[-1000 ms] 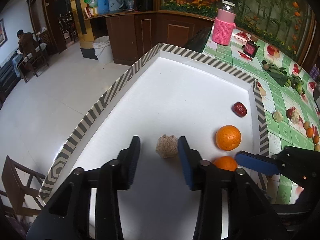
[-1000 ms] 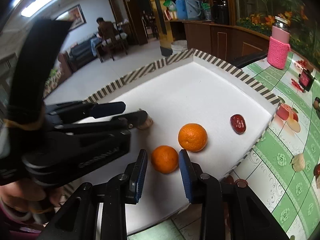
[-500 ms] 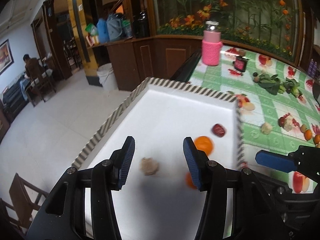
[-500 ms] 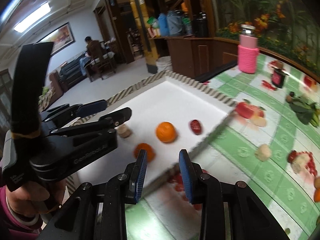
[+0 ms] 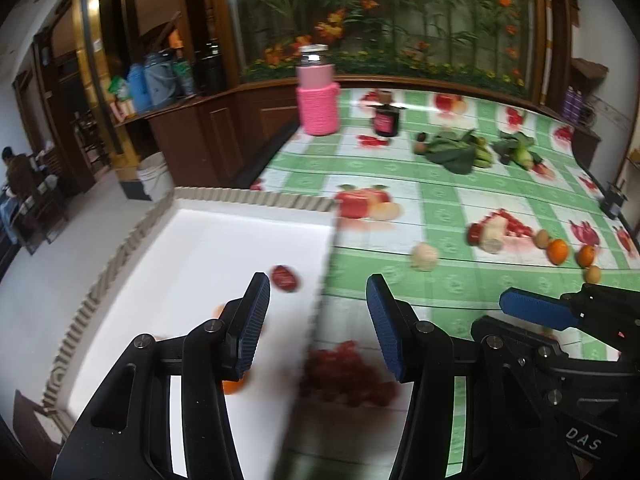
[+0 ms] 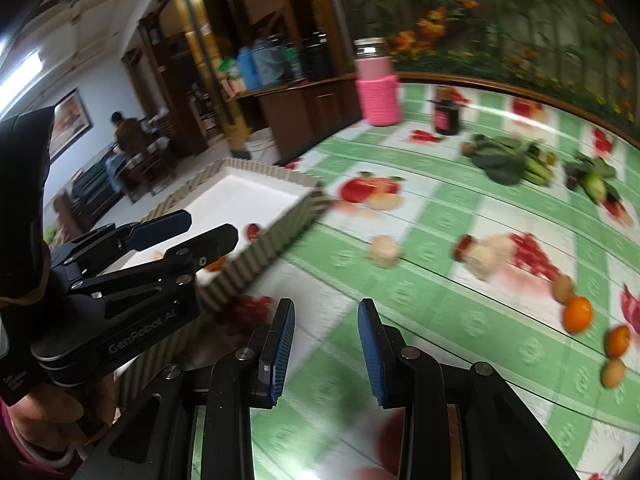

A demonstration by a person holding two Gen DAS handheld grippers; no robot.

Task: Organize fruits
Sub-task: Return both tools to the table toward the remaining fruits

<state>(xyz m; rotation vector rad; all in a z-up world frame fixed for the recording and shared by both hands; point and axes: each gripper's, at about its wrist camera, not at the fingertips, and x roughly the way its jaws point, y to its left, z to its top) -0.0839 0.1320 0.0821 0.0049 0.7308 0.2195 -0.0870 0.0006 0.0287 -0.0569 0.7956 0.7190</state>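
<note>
Since a second ago, both claws have been swung away from the white tray (image 5: 192,240) toward the green counter (image 5: 460,200). The brown ball and the orange that then lay between the jaws have been left in the tray, so that drop-off is judged finished and a fresh pick is being sought.

The left claw (image 5: 316,320) is seen empty, jaws parted over the tray's striped near edge. The right claw (image 6: 325,348) is also empty, moderately parted above bare tablecloth.

In the tray, a dark red fruit (image 5: 285,278) and blurred oranges (image 5: 234,386) are visible. Still outside it are loose oranges (image 6: 578,314), a pale round fruit (image 6: 385,251) and small brown fruits (image 6: 613,374) (printed fruit on the cloth is easily mistaken for real). Open counter lies between the claws and those fruits; only the raised tray rim must be cleared on return.
</note>
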